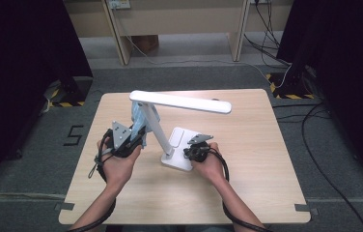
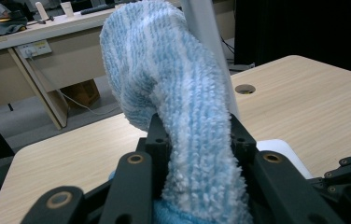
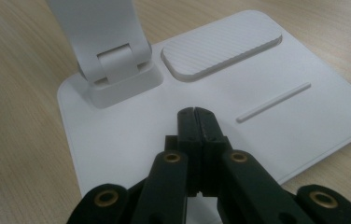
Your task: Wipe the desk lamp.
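Left gripper (image 2: 194,140) grasping blue cloth (image 2: 173,93) at lamp (image 1: 179,101) arm, right gripper (image 3: 196,116) clenched empty on base (image 3: 304,116); hard wiping could tip lamp.

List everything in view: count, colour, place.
desk lamp: 1, white, mid-table, head level over its arm
lamp base: 1, white, flat on table, ribbed pad at its far side
cloth: 1, blue and white, clamped in left gripper, against lamp arm
table: 1, light wood
desks: beige, beyond the table
cables: several, black and white, on grey floor at right
floor tape: yellow-black, at both far corners
left gripper: black, shut on cloth
right gripper: black, shut, over lamp base
forearms: 2, from bottom edge
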`<state>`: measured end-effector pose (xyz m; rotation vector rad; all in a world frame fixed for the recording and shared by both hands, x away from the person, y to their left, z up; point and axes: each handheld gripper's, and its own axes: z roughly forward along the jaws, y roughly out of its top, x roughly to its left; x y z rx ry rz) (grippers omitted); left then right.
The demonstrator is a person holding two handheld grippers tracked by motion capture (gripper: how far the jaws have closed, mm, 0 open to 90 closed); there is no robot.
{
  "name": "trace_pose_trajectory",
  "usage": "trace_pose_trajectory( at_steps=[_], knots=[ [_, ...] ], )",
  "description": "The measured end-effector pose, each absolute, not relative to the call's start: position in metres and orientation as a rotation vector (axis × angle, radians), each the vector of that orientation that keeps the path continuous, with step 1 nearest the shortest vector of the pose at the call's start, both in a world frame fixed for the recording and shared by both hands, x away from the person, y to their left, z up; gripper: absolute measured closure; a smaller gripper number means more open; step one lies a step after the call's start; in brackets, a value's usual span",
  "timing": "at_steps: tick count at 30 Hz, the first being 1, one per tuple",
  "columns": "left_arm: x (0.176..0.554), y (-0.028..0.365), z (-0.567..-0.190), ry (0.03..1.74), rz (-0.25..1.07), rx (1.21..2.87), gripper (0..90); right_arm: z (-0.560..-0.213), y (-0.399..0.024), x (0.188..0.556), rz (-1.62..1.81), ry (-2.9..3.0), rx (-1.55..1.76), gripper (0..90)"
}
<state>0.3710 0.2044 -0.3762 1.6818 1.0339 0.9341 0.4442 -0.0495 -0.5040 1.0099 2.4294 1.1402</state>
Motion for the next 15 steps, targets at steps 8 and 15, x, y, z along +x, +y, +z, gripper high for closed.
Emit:
trace_pose_trajectory(
  at_steps=[8, 15],
  knots=[
    [0.3701, 0.2031, -0.3792, 1.034, 0.931, 1.687, 68.8, -0.5040, -0.0494, 0.4439, 1.140, 2.428, 1.015, 90.0],
    [0.3703, 0.2025, -0.3836, 1.034, 0.922, 1.689, 68.9, -0.5040, -0.0494, 0.4439, 1.140, 2.427, 1.015, 90.0]
  ],
)
